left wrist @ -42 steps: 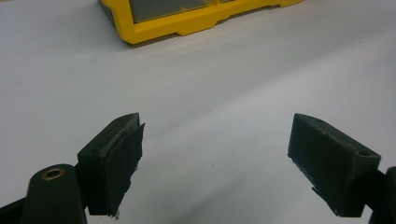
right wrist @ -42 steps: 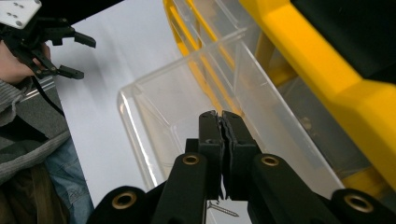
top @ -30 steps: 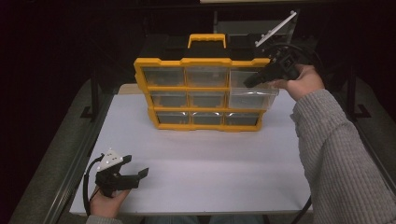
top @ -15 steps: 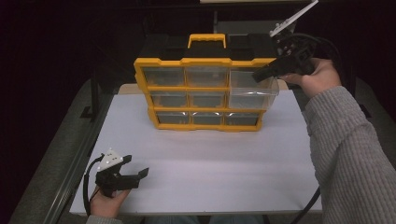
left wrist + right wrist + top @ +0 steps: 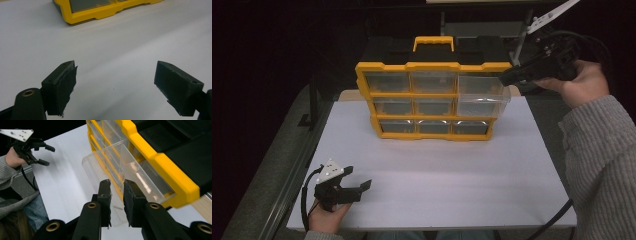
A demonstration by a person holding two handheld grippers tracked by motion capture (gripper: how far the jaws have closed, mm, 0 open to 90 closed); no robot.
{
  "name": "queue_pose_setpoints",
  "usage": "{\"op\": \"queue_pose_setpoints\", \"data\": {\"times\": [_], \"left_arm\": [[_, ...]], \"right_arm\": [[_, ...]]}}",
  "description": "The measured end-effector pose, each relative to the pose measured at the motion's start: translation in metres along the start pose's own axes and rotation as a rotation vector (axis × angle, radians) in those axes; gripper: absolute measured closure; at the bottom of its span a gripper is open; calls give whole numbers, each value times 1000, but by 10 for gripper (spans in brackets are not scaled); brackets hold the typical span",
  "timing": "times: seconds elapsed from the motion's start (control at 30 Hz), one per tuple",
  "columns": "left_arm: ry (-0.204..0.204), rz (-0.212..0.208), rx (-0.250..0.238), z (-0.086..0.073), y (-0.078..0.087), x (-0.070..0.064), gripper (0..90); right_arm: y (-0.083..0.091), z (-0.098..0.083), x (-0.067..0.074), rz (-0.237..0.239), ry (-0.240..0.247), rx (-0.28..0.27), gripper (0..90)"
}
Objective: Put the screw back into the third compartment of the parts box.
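A yellow organizer (image 5: 432,66) with clear drawers stands upright at the back of the white table (image 5: 437,175). Its top-right drawer (image 5: 482,100) is pulled partway out and looks empty. My right gripper (image 5: 506,78) hovers at that drawer's upper right corner. In the right gripper view its jaws (image 5: 117,185) stand a narrow gap apart above the drawer (image 5: 110,162); they have just been opening, with nothing between them. My left gripper (image 5: 362,186) rests at the front left of the table, open and empty, pointing toward the organizer (image 5: 100,11).
A dark metal stand (image 5: 522,40) rises behind the organizer's right end. The table's left edge meets a grey rail (image 5: 297,165). In the right gripper view the left gripper (image 5: 49,155) shows far off at the upper left.
My right gripper has drawn back up and to the right from the drawer's front, and its jaws have parted a little. The drawer stays pulled out. The left gripper has not moved.
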State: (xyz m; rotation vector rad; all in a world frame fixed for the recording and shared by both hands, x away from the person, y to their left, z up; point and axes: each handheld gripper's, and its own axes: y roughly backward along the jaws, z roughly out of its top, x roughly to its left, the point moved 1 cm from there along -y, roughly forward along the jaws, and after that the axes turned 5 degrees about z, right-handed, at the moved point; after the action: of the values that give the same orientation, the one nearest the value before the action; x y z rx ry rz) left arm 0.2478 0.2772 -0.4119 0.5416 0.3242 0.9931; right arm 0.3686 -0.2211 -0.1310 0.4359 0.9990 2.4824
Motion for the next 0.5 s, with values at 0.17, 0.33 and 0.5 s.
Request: {"op": "queue_pose_setpoints", "data": {"times": [0.17, 0.33, 0.5], "left_arm": [[-11, 1, 1, 0, 0, 0, 172], [-15, 1, 4, 1, 0, -1, 172], [-8, 1, 3, 1, -1, -1, 172]], "right_arm": [[12, -15, 3, -8, -1, -9, 719], [20, -32, 6, -16, -23, -12, 664], [25, -50, 9, -19, -27, -33, 626]]}}
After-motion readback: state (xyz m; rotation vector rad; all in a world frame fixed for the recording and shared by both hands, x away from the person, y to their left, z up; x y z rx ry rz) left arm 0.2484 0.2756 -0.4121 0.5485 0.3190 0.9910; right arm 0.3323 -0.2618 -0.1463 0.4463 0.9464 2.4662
